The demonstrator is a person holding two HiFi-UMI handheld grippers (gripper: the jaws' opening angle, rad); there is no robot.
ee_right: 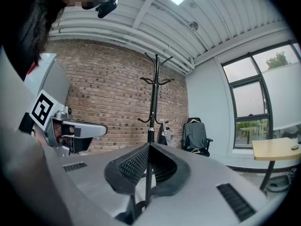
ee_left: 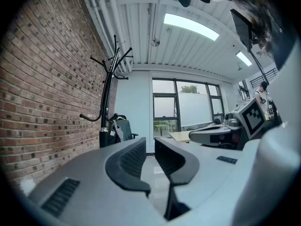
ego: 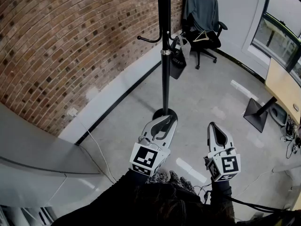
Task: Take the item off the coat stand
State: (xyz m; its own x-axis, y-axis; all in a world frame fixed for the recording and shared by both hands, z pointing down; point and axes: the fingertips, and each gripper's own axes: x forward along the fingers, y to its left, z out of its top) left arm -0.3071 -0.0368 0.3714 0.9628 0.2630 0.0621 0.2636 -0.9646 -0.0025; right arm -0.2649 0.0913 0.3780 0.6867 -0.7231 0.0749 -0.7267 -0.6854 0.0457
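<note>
While held level facing the coat stand (ego: pixel 165 74), left gripper (ego: pixel 167 121) jaws apart, right gripper (ego: pixel 212 125) jaws closed.

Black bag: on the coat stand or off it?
On: the black bag hangs from the black metal coat stand, above the floor.

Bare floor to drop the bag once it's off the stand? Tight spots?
Free: floor between the coat stand's base and the desk foot. Crowded: behind the stand, where the bag hangs near the office chair; cables under the desk.
</note>
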